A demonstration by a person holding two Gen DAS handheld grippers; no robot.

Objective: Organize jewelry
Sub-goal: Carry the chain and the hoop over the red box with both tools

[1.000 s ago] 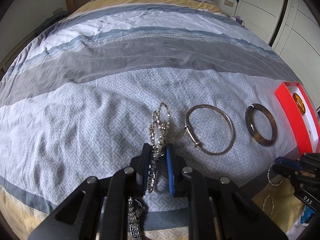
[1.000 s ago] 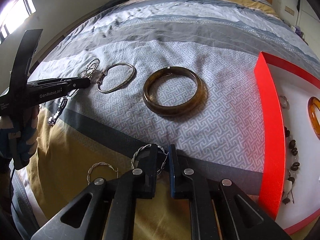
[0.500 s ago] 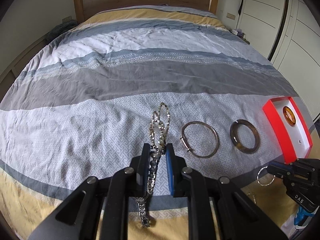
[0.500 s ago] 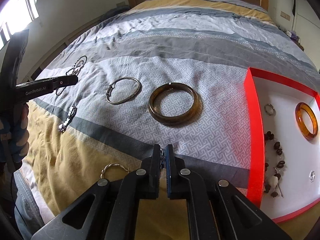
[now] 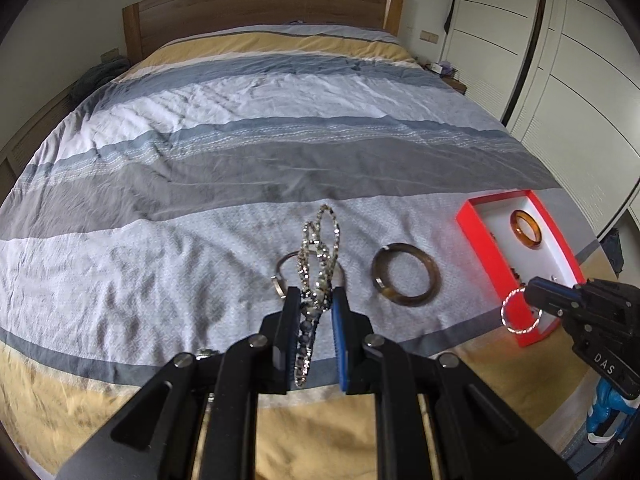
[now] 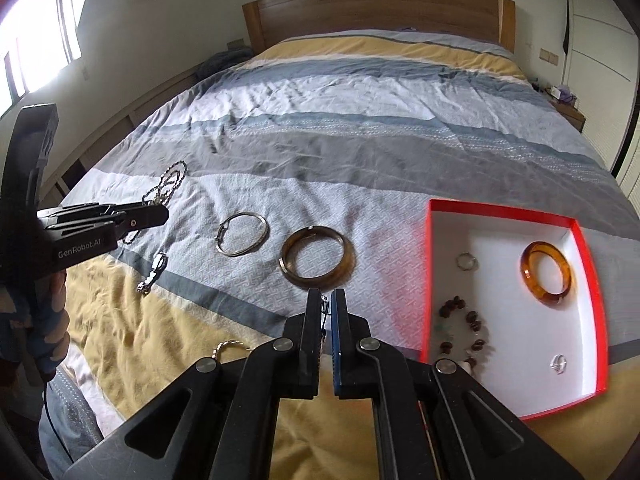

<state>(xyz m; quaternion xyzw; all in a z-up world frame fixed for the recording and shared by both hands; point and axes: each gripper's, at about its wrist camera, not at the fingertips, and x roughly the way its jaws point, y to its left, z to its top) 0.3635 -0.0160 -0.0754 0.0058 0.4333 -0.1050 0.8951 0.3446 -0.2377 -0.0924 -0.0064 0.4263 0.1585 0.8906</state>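
My left gripper [image 5: 316,294] is shut on a beaded silver necklace [image 5: 322,240], which loops above the jaws and hangs below them over the bed. In the right wrist view the same left gripper [image 6: 160,214] shows at the left with the necklace [image 6: 172,178] dangling. My right gripper [image 6: 326,296] is shut on a twisted silver hoop [image 5: 520,314], seen hanging from its tip in front of the red box [image 5: 480,256]. The box [image 6: 428,280] holds an amber bangle [image 6: 546,278], a bead bracelet [image 6: 460,328] and a small ring [image 6: 467,260].
On the patterned bedspread lie a thin silver bangle [image 6: 241,234] and a brown bangle [image 6: 317,258]. A silver link bracelet [image 6: 154,274] and a second twisted hoop [image 6: 230,346] rest near the foot of the bed. White wardrobes [image 5: 580,80] stand to the right.
Both grippers have risen away from the bedspread. The left one lifted the necklace off the cover. The right one shut on the twisted hoop and carried it up toward the red box.
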